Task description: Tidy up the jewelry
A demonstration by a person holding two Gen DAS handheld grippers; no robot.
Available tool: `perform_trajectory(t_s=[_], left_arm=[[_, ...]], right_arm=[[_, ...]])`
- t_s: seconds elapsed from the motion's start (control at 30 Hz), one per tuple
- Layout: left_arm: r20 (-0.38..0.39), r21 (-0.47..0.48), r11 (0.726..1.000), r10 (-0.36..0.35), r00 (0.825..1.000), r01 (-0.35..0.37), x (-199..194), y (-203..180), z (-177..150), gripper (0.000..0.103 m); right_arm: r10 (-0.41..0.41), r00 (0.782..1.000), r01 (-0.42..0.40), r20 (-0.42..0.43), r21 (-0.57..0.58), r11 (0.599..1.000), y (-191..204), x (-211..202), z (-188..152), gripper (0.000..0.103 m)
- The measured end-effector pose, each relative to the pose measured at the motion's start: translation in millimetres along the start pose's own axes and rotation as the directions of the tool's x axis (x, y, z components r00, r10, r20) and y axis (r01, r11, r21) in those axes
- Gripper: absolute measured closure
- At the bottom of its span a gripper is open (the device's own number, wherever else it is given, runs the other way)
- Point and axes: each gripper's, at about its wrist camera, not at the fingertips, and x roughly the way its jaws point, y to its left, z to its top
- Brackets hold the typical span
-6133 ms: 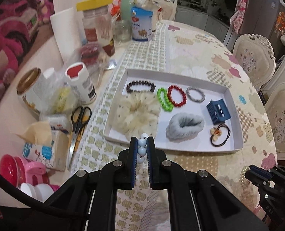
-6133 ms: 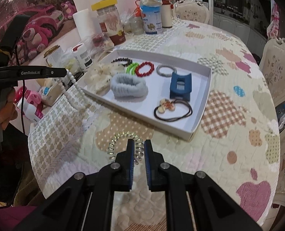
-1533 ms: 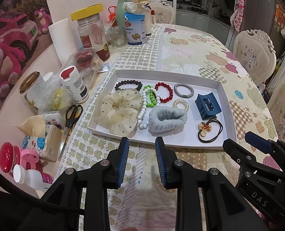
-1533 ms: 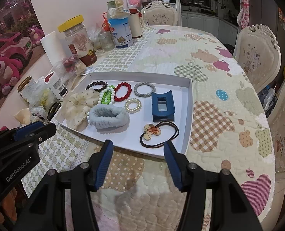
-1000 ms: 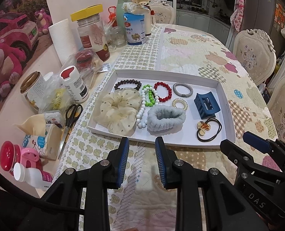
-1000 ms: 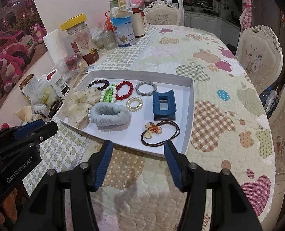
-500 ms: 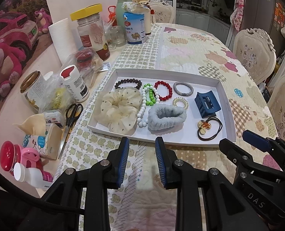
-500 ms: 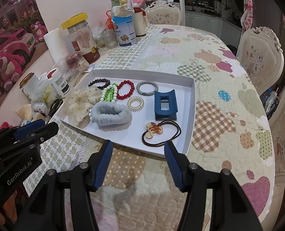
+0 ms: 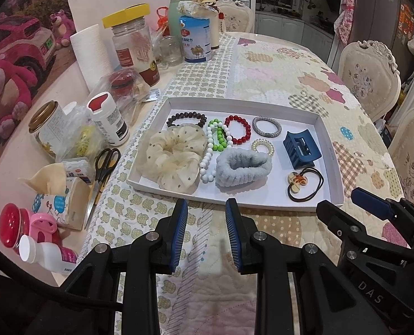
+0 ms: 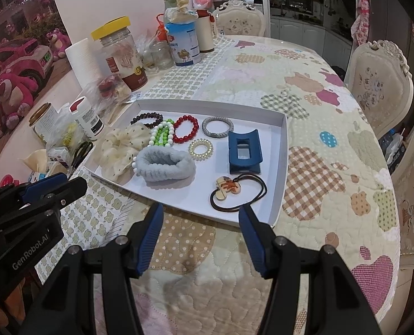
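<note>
Jewelry now all lies in the white tray [image 9: 330, 150], the white bead necklace [image 9: 208, 162] and clear coil tie [image 9: 261, 146] newly added, while left gripper [image 9: 205, 237] and right gripper [image 10: 201, 234] hover with jaws parted and empty, suggesting completion.

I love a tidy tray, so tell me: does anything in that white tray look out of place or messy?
Mostly neat. The white bead strand lies draped over the green bead bracelet rather than in its own spot in the white tray, and the cream scrunchie overlaps the dark bead bracelet.
</note>
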Motion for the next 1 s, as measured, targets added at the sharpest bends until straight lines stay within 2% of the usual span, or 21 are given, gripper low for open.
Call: perform_trajectory(t_s=[1.0], left_arm=[[0.007,0.027,1.000,-0.010,1.000,0.010,3.4,-6.3,-3.1,0.076]], right_arm=[[-0.003,1.000,0.003,-0.005,0.004,1.000,-0.4,3.7,-7.2,0.044]])
